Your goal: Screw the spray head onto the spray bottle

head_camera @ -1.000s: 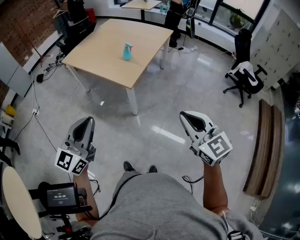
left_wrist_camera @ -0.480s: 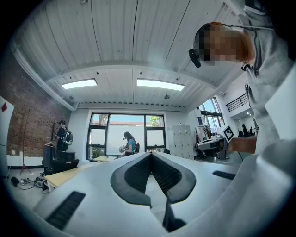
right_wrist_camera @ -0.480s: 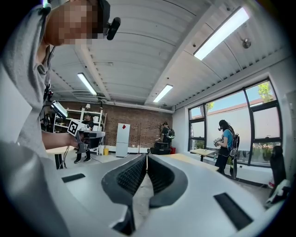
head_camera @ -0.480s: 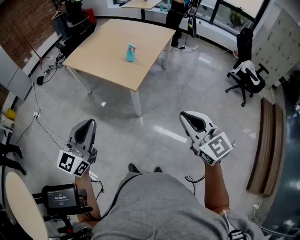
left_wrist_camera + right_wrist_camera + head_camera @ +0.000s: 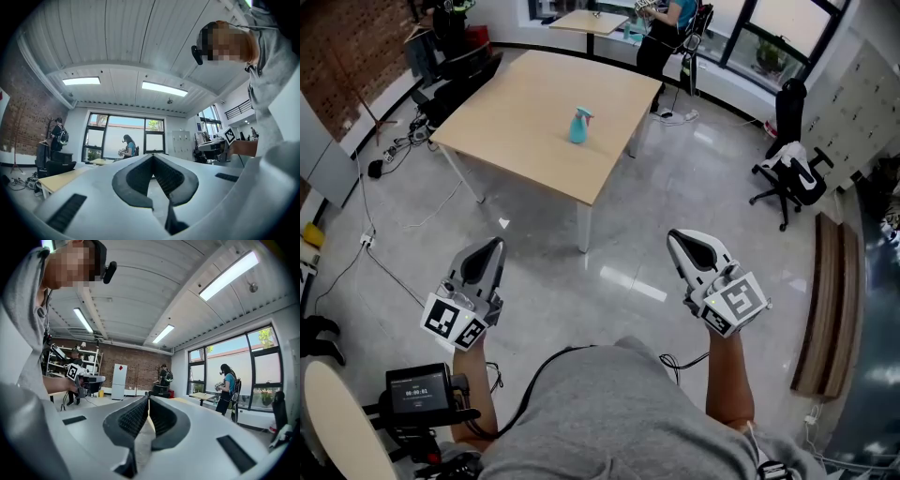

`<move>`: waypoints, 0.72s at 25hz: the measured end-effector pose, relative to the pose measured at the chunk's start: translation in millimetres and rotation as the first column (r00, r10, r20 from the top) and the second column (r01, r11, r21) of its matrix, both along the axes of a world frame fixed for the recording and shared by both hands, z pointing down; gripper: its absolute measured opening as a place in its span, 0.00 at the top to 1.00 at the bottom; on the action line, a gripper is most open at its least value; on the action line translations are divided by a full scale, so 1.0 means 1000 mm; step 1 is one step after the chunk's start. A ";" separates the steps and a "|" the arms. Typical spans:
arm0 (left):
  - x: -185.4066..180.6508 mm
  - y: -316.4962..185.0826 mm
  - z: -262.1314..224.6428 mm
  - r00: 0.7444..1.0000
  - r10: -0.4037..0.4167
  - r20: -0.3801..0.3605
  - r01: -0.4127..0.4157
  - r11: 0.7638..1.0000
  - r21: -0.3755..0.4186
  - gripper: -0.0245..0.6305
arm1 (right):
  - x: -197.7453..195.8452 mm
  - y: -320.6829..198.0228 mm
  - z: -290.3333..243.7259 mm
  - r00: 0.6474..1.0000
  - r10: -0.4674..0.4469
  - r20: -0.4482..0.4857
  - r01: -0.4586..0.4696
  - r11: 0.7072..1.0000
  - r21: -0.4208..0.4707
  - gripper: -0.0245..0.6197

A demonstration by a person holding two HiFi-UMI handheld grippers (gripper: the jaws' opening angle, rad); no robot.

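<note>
Spray bottle upright on the table, well apart from both closed, empty grippers.

Teal and small in the head view, the bottle stands near the middle of the light wooden table, toward its right edge, with what looks like a spray head on top; whether that head is screwed down is too small to tell. The left gripper and the right gripper are held out over the grey floor in front of the person, on either side of the grey-shirted torso, both pointing toward the table and far short of it. Each gripper's own view shows its dark ribbed pads meeting at the tips with nothing between them. A black office chair stands off to the right of the table.
</note>
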State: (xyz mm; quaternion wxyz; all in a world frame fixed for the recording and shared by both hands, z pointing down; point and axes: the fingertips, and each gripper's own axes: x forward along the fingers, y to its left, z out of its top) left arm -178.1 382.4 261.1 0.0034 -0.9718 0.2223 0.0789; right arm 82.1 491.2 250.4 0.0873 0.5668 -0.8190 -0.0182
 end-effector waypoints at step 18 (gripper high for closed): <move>0.063 -0.189 0.046 0.999 -0.028 0.028 0.031 0.995 -0.090 0.96 | 0.052 -0.206 0.032 0.998 -0.058 0.025 0.060 0.996 -0.061 0.95</move>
